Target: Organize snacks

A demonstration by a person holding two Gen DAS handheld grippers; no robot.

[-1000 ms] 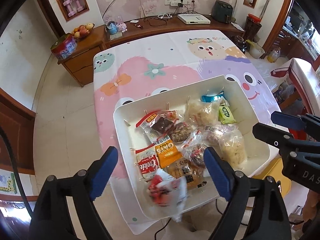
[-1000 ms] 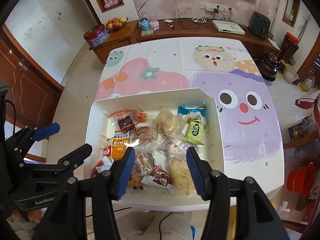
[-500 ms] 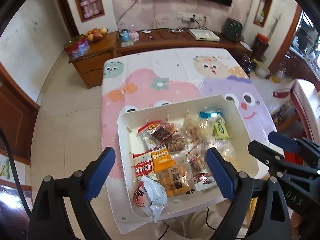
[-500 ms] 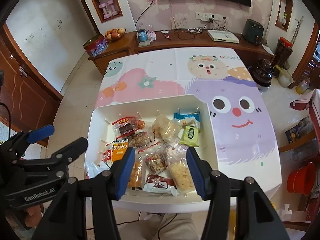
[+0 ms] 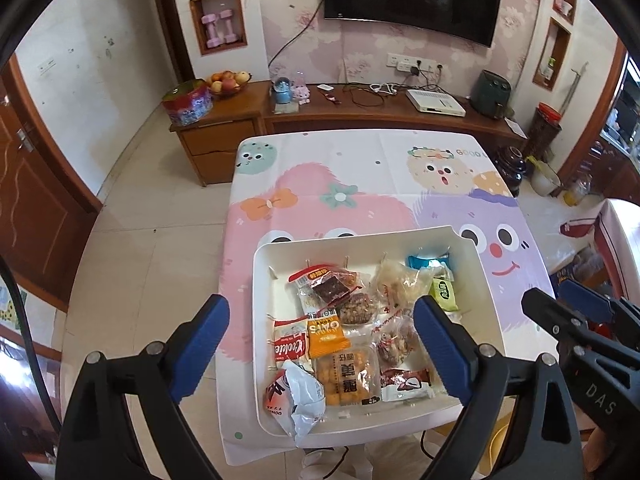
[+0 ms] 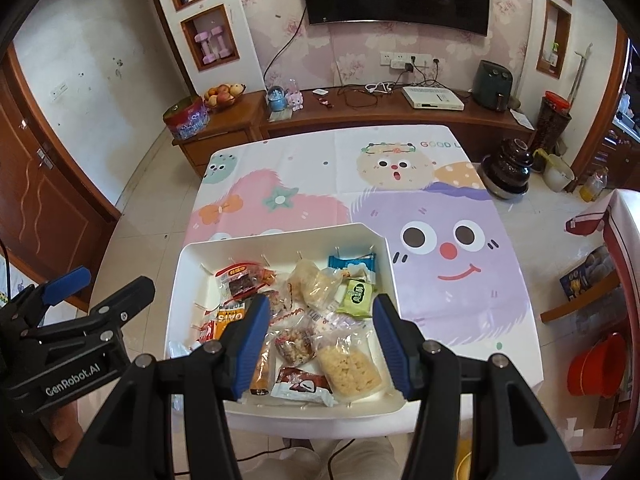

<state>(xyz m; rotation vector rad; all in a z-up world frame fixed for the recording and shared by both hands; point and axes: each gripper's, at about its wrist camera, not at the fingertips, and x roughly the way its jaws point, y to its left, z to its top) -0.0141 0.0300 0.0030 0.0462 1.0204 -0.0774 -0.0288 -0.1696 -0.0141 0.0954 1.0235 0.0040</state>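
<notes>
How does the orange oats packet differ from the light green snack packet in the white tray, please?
The orange oats packet lies toward the tray's left side; the light green snack packet lies toward its right. The orange one overlaps neighbouring packets; the green one borders bare white tray. Both are small, sealed and flat.

Both grippers point steeply downward, side by side. The left gripper (image 5: 322, 344) has just been opening, its blue-padded jaws wide with nothing between them. The right gripper (image 6: 322, 346) stands partly open, gripping nothing.

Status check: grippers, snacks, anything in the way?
Left gripper open, fingers just widened, empty. Right gripper open, empty. Snacks all in white tray. Nothing blocking.
</notes>
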